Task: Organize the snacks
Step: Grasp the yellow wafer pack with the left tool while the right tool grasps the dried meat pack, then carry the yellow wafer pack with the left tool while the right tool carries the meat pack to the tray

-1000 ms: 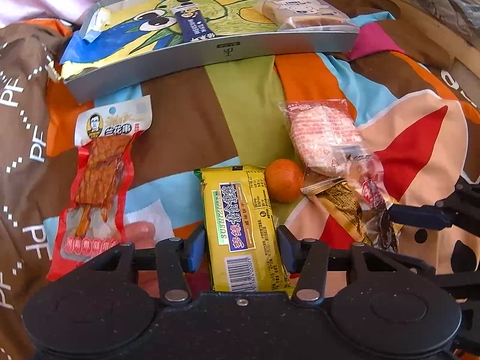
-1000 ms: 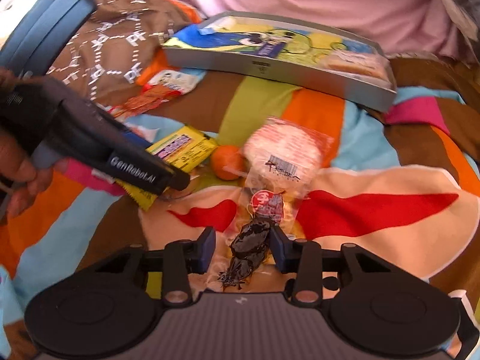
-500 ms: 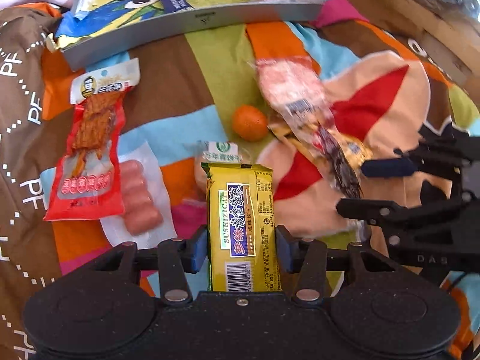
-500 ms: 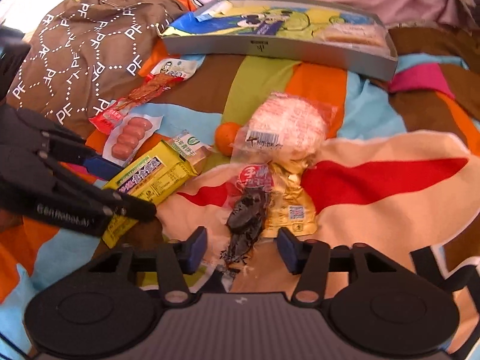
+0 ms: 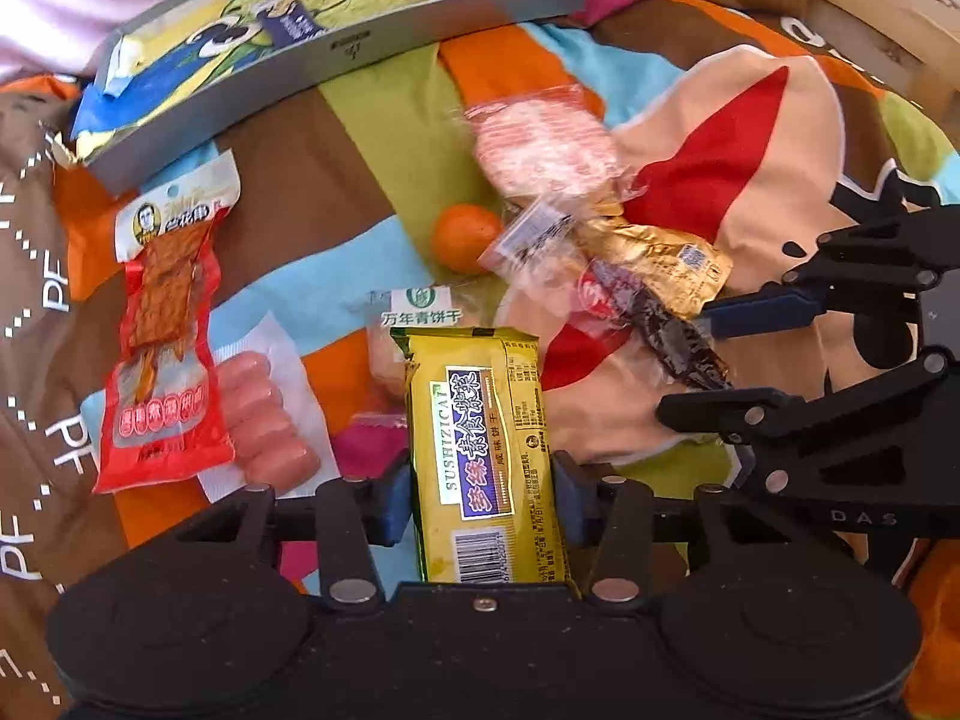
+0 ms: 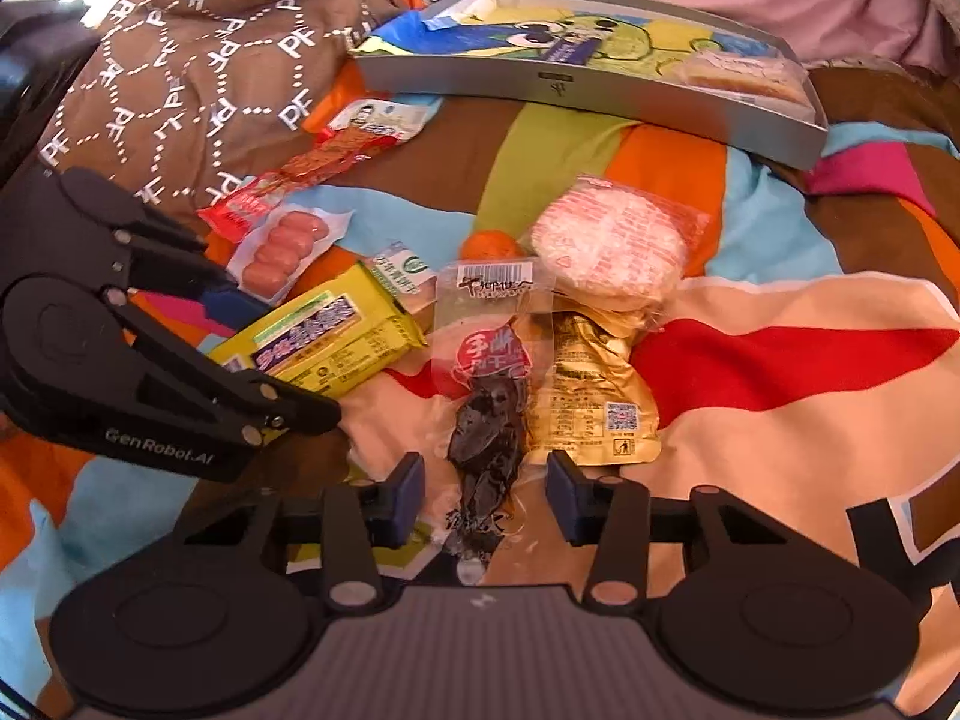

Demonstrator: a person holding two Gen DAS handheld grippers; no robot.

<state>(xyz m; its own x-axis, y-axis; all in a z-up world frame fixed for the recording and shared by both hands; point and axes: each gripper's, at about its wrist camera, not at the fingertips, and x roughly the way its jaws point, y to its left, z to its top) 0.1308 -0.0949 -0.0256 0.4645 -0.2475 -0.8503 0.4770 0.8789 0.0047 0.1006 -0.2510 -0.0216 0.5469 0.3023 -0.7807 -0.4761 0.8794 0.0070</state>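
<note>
My left gripper (image 5: pixel 483 498) is shut on a yellow cracker packet (image 5: pixel 486 438), which sticks forward between the fingers above the blanket. My right gripper (image 6: pixel 486 495) is shut on the near end of a clear packet of dark dried snack (image 6: pixel 489 420). That packet's far end lies against a gold packet (image 6: pixel 591 396) and a pink round packet (image 6: pixel 612 246). The grey tray (image 6: pixel 558 90) lies at the far side, lined with a cartoon sheet. It holds a blue stick packet (image 6: pixel 567 51) and a wrapped bread (image 6: pixel 744 75). Both grippers are close, side by side.
On the colourful blanket lie a red spicy-strip packet (image 5: pixel 162 348), a sausage pack (image 5: pixel 270 420), a green-label biscuit pack (image 5: pixel 420 312) and a small orange (image 5: pixel 465 237). Brown PF-print fabric (image 6: pixel 180 90) is bunched at the left. Pink cloth lies behind the tray.
My left gripper drew back with the yellow packet, uncovering the biscuit pack and sausages. My right gripper pulled the dark snack packet away from the pink one, exposing the gold packet.
</note>
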